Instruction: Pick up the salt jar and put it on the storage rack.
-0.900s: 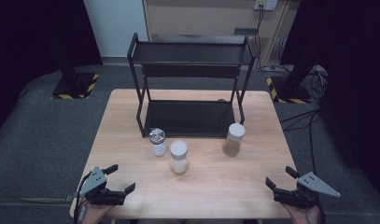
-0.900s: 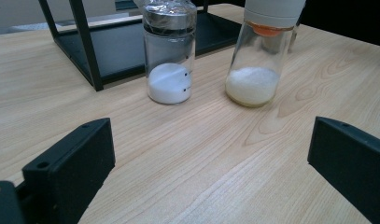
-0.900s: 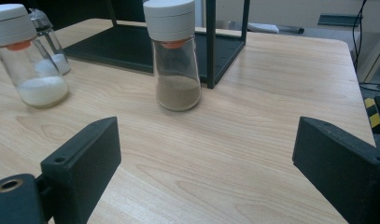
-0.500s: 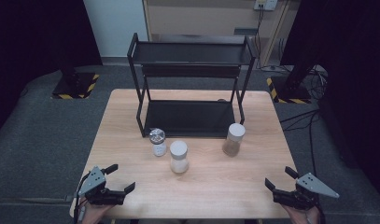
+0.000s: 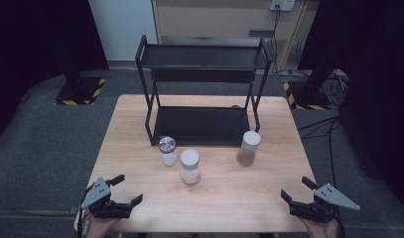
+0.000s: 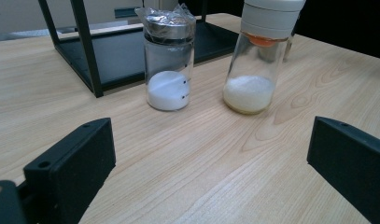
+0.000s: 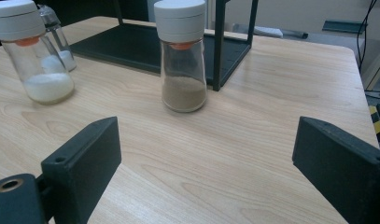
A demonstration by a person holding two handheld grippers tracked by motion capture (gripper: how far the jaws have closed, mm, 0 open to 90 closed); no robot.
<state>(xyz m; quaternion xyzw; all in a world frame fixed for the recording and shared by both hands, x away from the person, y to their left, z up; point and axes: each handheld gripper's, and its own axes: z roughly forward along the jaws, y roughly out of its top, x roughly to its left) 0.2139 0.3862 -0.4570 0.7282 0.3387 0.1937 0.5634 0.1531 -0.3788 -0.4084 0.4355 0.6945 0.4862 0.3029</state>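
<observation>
Three glass jars stand on the wooden table (image 5: 140, 163) before a black two-tier rack (image 5: 202, 74). A silver-capped jar (image 5: 167, 150) (image 6: 169, 56) (image 7: 54, 35) holds white powder. A white-lidded jar (image 5: 190, 166) (image 6: 258, 60) (image 7: 32, 56) holds white grains. Another white-lidded jar (image 5: 248, 148) (image 7: 182, 56) holds brown powder. My left gripper (image 5: 127, 191) (image 6: 215, 163) rests open at the table's near left corner, facing the two white-filled jars. My right gripper (image 5: 298, 191) (image 7: 206, 163) is open at the near right corner, facing the brown jar. Both hold nothing.
The rack's lower shelf (image 5: 202, 124) sits on the table behind the jars; its upright posts (image 7: 219, 42) stand close to the brown jar. Bare table lies between grippers and jars. Grey carpet (image 5: 40, 144) surrounds the table, with cables (image 5: 333, 129) on the right.
</observation>
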